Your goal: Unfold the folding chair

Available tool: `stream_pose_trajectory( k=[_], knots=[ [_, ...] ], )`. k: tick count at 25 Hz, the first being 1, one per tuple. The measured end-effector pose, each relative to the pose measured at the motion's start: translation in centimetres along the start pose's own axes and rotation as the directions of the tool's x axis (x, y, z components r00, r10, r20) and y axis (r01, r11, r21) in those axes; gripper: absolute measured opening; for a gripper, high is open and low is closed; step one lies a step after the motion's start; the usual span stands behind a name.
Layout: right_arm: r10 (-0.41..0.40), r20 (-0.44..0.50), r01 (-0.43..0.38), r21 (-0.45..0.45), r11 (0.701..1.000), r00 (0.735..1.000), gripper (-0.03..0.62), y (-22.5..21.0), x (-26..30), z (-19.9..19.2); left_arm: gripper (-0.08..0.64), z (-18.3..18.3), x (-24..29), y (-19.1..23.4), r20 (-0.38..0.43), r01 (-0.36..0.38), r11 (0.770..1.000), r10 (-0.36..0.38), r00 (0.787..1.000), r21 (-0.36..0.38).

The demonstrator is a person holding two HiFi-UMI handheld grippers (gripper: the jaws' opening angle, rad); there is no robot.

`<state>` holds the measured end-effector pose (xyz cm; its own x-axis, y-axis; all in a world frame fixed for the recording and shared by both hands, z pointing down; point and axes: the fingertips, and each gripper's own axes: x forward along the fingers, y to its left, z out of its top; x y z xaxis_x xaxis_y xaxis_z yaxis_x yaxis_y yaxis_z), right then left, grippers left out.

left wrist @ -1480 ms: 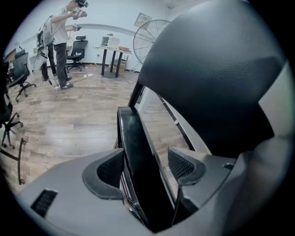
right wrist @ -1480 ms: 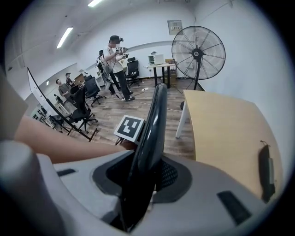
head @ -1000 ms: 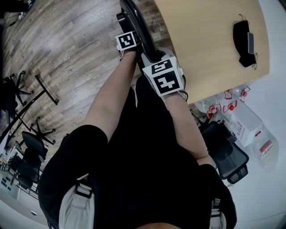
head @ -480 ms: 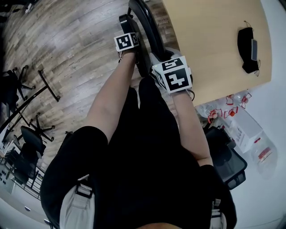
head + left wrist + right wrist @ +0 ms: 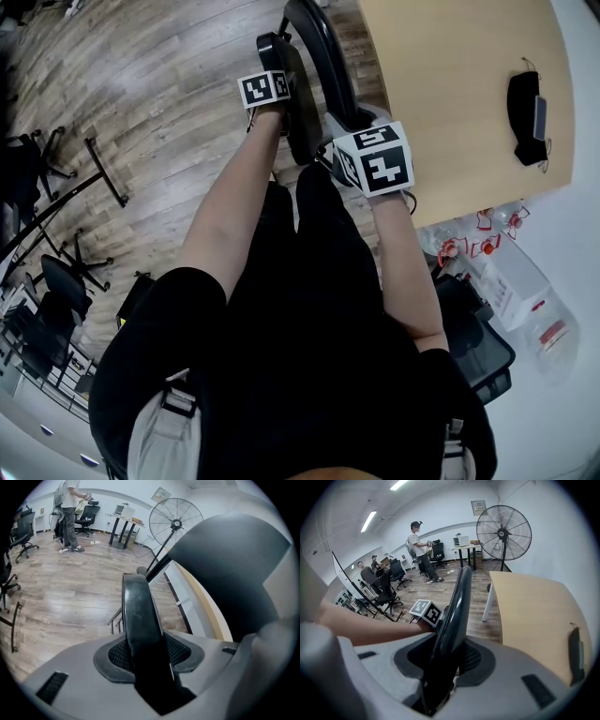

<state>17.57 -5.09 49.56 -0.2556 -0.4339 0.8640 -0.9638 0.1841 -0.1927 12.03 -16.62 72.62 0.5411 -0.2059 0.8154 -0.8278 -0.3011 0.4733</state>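
Folding chair (image 5: 300, 131) stands nearly closed on the floor (image 5: 141, 103), between the person's legs and the corner of the surface (image 5: 459, 84), close beside it. Left tongs (image 5: 146, 654) have just been closing and pinch the thin edge of one black panel (image 5: 138, 616). Right tongs (image 5: 443, 660) are clamped nearly shut on the rim of the other panel (image 5: 457, 606).

Both holds look narrow and sit on smooth, curved edges, so I judge a rim could slide out as the halves are pulled apart, letting the chair drop or snap shut. Swinging a half outward could also knock the surface, and the feet may skid on the glossy wood planks.

A dark object (image 5: 530, 103) lies on the pale wooden surface. Behind are a pedestal fan (image 5: 501, 531), office chairs (image 5: 396, 579) and a standing person (image 5: 419, 550).
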Motion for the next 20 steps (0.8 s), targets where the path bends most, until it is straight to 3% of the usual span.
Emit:
stream_pose_trajectory(
  k=[10, 20],
  knots=[
    [-0.003, 0.003, 0.003, 0.005, 1.000, 1.000, 0.120, 0.4, 0.5, -0.1, 0.181, -0.4, -1.0, 2.5, -0.003, 0.035, 0.999, -0.035, 0.999, -0.031],
    [0.000, -0.011, 0.000, 0.025, 1.000, 1.000, 0.119, -0.5, 1.6, -0.9, 0.186, -1.3, -2.4, 8.5, 0.014, 0.138, 0.987, -0.137, 0.990, -0.084]
  ],
)
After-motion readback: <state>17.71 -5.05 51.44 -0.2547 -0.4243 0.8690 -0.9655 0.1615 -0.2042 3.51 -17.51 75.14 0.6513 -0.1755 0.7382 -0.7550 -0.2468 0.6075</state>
